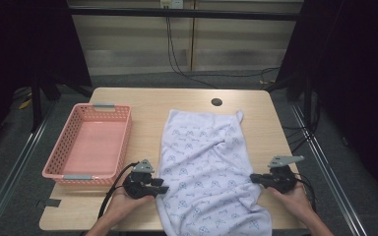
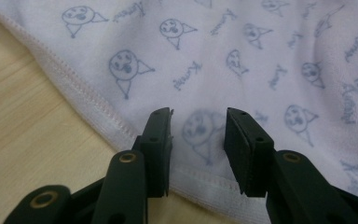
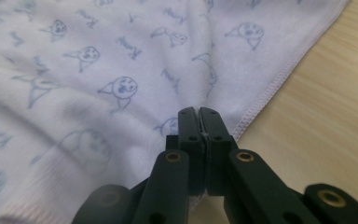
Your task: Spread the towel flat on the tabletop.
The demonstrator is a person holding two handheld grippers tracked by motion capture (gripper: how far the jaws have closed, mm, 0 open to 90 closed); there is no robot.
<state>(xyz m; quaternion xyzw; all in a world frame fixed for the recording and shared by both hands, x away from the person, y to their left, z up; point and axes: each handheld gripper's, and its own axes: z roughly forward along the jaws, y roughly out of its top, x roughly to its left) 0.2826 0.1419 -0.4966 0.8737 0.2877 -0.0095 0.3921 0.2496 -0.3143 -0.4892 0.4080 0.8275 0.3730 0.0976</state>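
On the table (image 1: 142, 101) lies a white cloth (image 1: 204, 162) with little blue faces. At its left edge, the left gripper (image 1: 163, 186) stands open. The right gripper (image 1: 254, 178) pinches the right edge, probably holding a fold. A pink basket (image 1: 59, 169) sits nearby.

I see a soft, matt white cotton-like cloth with pale blue prints (image 2: 261, 56), its hem stitched. The light wood-grain desk (image 3: 326, 107) looks smooth; the pink perforated plastic basket (image 1: 86, 142) shows a slight sheen.
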